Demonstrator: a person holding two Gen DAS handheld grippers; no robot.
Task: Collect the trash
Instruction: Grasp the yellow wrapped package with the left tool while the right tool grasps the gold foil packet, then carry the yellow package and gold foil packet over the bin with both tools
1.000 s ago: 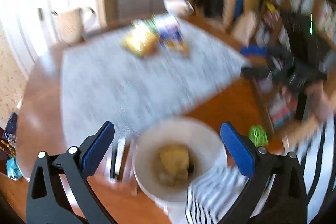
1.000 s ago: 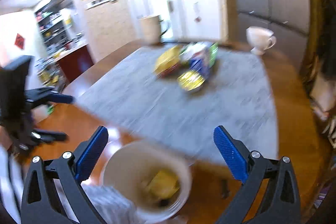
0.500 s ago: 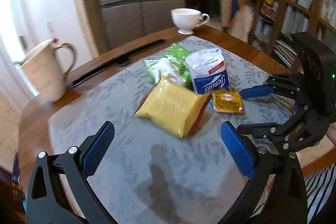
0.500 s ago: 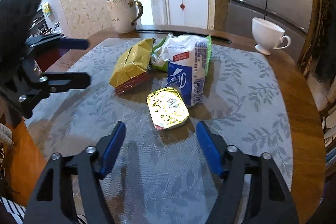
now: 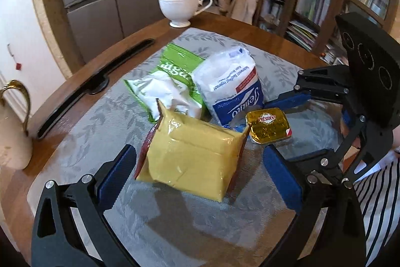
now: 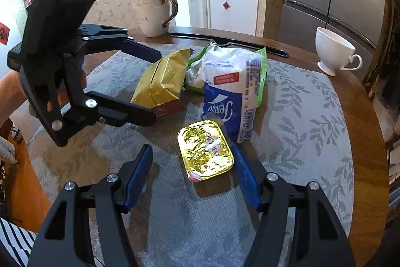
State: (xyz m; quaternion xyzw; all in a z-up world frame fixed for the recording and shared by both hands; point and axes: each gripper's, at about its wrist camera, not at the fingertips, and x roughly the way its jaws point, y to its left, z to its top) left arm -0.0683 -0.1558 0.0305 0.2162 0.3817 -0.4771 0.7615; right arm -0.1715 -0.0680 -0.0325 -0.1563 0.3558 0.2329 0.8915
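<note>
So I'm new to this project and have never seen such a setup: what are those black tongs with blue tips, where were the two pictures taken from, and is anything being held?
No robot here: a person holds a hand-held gripper in each hand, each with a camera looking along its two blue-padded fingers. One picture looks out from the left hand-held gripper, which is open around a yellow packet. The other looks out from the right hand-held gripper, whose jaws are closing around a gold foil butter tub, not yet gripping it. Each camera also sees the other tool. On the grey placemat also lie a white and blue bag and a green wrapper. Nothing is held yet.
</note>
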